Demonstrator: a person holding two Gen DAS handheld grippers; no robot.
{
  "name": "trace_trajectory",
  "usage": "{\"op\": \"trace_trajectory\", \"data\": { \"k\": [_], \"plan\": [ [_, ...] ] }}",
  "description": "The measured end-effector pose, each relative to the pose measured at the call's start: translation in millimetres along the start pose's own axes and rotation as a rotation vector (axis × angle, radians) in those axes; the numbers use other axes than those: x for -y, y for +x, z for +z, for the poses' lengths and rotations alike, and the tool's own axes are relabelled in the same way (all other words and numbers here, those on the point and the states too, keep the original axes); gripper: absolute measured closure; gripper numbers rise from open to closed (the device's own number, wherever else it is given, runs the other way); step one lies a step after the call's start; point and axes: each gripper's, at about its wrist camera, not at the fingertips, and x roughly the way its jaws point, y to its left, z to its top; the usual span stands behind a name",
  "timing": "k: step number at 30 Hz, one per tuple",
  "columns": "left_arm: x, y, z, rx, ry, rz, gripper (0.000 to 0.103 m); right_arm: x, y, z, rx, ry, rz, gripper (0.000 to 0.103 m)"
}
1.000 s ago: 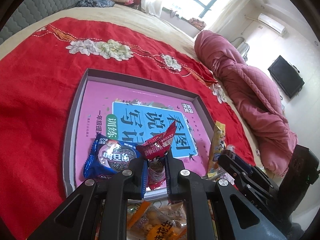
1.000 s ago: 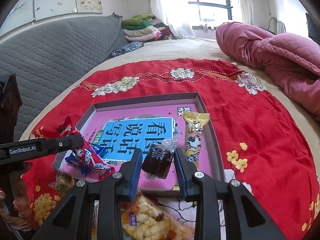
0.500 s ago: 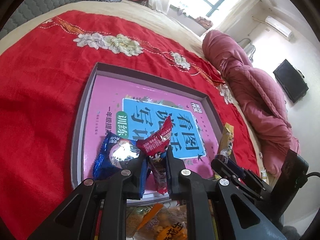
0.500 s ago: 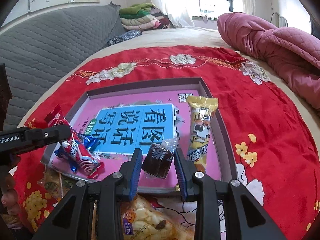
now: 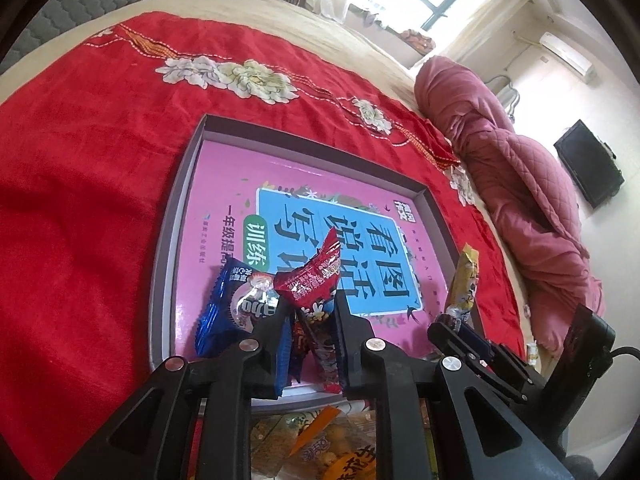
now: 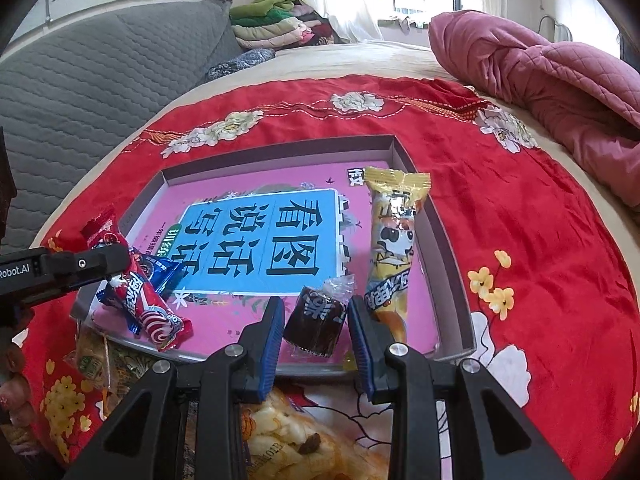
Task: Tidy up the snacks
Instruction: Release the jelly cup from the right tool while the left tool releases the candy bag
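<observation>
Left gripper (image 5: 308, 312) clamped on red snack packet (image 5: 310, 276), held over near-left corner of grey tray (image 5: 168, 240); blue cookie pack (image 5: 228, 308) just left of its fingers, partly under the packet. Right gripper (image 6: 316, 316) jaws apart, dark brown candy (image 6: 316, 320) between them, contact with pads unclear. Yellow panda bar (image 6: 390, 248) just ahead-right of right gripper, inside tray. Pink book (image 6: 260, 236) lines tray floor. Popcorn bag (image 6: 280, 440) below right gripper, outside tray, on red cloth (image 6: 540, 240).
</observation>
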Motion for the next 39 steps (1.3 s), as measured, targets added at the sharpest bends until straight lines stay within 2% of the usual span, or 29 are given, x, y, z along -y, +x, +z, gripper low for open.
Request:
{"op": "trace_trajectory", "data": {
  "k": [5, 12, 17, 29, 33, 39],
  "plan": [
    [-2.3, 0.8, 0.4, -0.008, -0.007, 0.006, 0.082, -1.3, 0.4, -0.8, -0.008, -0.004, -0.004, 0.070],
    [-5.7, -0.2, 0.1, -0.009, -0.019, 0.014, 0.074, 0.9, -0.3, -0.3, -0.010, 0.013, 0.000, 0.070],
    [-7.3, 0.4, -0.1, -0.014, -0.027, 0.012, 0.061, 1.8, -1.5, -0.2, -0.010, 0.015, 0.001, 0.070],
    [-8.9, -0.7, -0.2, -0.017, -0.033, 0.008, 0.059, 4.2, -5.4, -0.1, -0.006, 0.031, 0.008, 0.070],
    [-10.4, -3.2, 0.8, -0.009, -0.033, 0.008, 0.050, 4.6, -7.4, -0.3, 0.000, 0.035, 0.009, 0.070],
    [-14.2, -5.7, 1.9, -0.003, -0.042, 0.011, 0.049, 6.9, -10.7, 0.3, 0.003, 0.051, 0.019, 0.070]
  ]
}}
